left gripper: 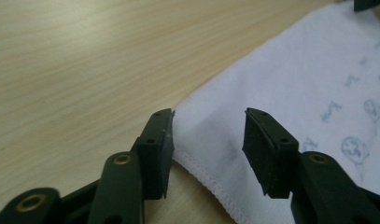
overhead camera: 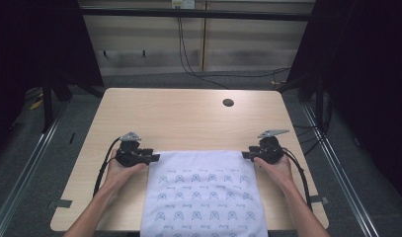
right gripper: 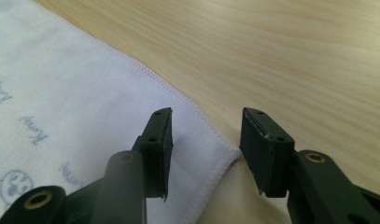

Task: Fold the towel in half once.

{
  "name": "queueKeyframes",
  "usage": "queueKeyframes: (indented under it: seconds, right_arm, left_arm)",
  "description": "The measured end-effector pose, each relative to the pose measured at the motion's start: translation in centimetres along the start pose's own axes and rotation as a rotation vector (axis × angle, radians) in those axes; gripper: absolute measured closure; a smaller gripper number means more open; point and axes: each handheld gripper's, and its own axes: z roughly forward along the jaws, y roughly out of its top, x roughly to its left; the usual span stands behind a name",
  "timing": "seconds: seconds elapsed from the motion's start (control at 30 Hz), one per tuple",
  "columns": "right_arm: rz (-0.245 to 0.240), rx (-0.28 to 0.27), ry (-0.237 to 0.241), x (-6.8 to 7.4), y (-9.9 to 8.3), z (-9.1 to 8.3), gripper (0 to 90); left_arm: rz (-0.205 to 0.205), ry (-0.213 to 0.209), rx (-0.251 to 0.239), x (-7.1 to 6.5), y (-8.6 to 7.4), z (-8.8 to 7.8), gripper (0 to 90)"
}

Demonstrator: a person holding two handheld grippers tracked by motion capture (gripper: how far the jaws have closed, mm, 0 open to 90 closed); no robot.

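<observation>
A: At the near middle of the surface [overhead camera: 188,113]: one cloth [overhead camera: 203,192], laid flat, its near edge hanging over the near rim. Status of both far corners?

B: Item, left far corner: lies between the jaws of the left gripper [left gripper: 206,154], which stand partly apart with no pad pressing on the fabric. Item, right far corner: same entry for the right gripper [right gripper: 204,154], jaws partly apart, corner tip just between them and flat on the wood. Nothing is held by either.

A: Step in hand, as judged?

B: Either a release of the two far corners after spreading or an approach to take them; the frames do not decide. If it is a release, draw both grippers back level and outward, so no pad drags the hem and rucks the far edge. If it is a grasp, slide the lower jaw under the hem at both corners alike, then close on the stitched edge and not on the thin middle.

A: Description of the cloth?

B: White, thin, soft knit by the look. Printed in pale blue with rows of small round figures and short script words. Edges finished with a white overlock seam, plain at both corners. Far edge runs straight from left to right between the grippers. Surface beneath: light wood grain, one dark round hole [overhead camera: 228,102] at far right.
</observation>
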Motion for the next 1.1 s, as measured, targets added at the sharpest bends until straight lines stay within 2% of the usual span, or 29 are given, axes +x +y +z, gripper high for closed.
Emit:
queueKeyframes:
  seconds: [0.07,0.13,0.17,0.2,0.27,0.3,0.33,0.37,0.4,0.5,0.53,0.6,0.63,0.7,0.8,0.87,0.9,1.0,1.1]
  right_arm:
    - [-0.023,0.023,-0.012,0.4,-0.1,0.5,53.1]
    - [-0.031,0.021,-0.013,0.6,-0.1,0.5,53.1]
    - [-0.024,0.024,-0.010,0.7,-0.1,0.5,53.3]
    - [-0.027,0.018,-0.002,0.8,-0.2,0.5,55.6]
    - [-0.036,0.028,0.021,1.2,-0.2,0.4,67.7]
    - [-0.033,0.040,0.035,1.4,-0.2,0.4,74.7]
    - [-0.032,0.050,0.055,1.5,-0.2,0.3,78.7]
    - [-0.022,0.052,0.080,1.4,-0.3,0.2,82.3]
    - [0.004,0.044,0.105,1.3,-0.3,0.1,84.8]
    - [0.034,0.000,0.131,1.0,0.2,-0.8,86.2]
    - [0.042,-0.026,0.139,0.8,0.5,-1.3,86.4]
    - [0.045,-0.074,0.145,0.6,1.5,-2.1,86.5]
    - [0.028,-0.073,0.136,0.5,2.4,-2.4,86.5]
    - [0.014,-0.102,0.119,0.1,4.2,-3.3,86.5]
    - [0.010,-0.167,0.113,-0.3,6.7,-4.7,86.5]
    - [0.011,-0.189,0.102,-0.9,8.1,-5.4,86.5]
    - [0.011,-0.201,0.092,-1.2,8.8,-5.7,86.5]
    - [0.020,-0.239,0.066,-1.8,10.9,-6.5,86.6]
    - [0.017,-0.275,0.038,-2.3,13.0,-7.5,86.7]
  left_arm:
    - [0.020,0.016,0.021,-0.2,-0.2,0.3,47.9]
    - [0.031,0.015,0.017,-0.4,-0.4,0.2,47.3]
    - [0.030,0.009,0.021,-0.5,-0.5,0.2,51.8]
    - [0.038,0.009,0.021,-0.6,-0.6,0.1,60.8]
    - [0.065,-0.013,0.035,-0.9,-0.9,-0.1,71.2]
    - [0.092,0.006,0.031,-1.2,-1.0,-0.1,81.5]
    - [0.091,-0.001,0.028,-1.3,-1.2,-0.2,84.1]
    - [0.073,-0.013,0.031,-1.2,-1.2,-0.2,85.8]
    - [0.064,-0.011,0.024,-1.1,-1.1,-0.3,86.3]
    - [0.018,-0.053,-0.030,-0.4,-0.4,-1.1,86.6]
    - [0.000,-0.056,-0.060,-0.2,0.0,-1.4,86.6]
    - [-0.005,-0.047,-0.096,0.2,1.1,-2.1,86.6]
    - [-0.010,-0.052,-0.109,0.5,1.7,-2.4,86.6]
    - [0.012,-0.034,-0.127,0.7,3.0,-2.9,86.6]
    - [0.004,-0.035,-0.176,1.3,4.8,-3.8,86.5]
    - [0.001,-0.027,-0.205,1.6,6.1,-4.3,86.6]
    - [-0.008,-0.027,-0.224,1.8,6.9,-4.5,86.6]
    - [0.012,-0.005,-0.255,1.8,9.5,-5.2,86.6]
    - [0.022,0.007,-0.309,1.7,12.3,-6.4,86.6]
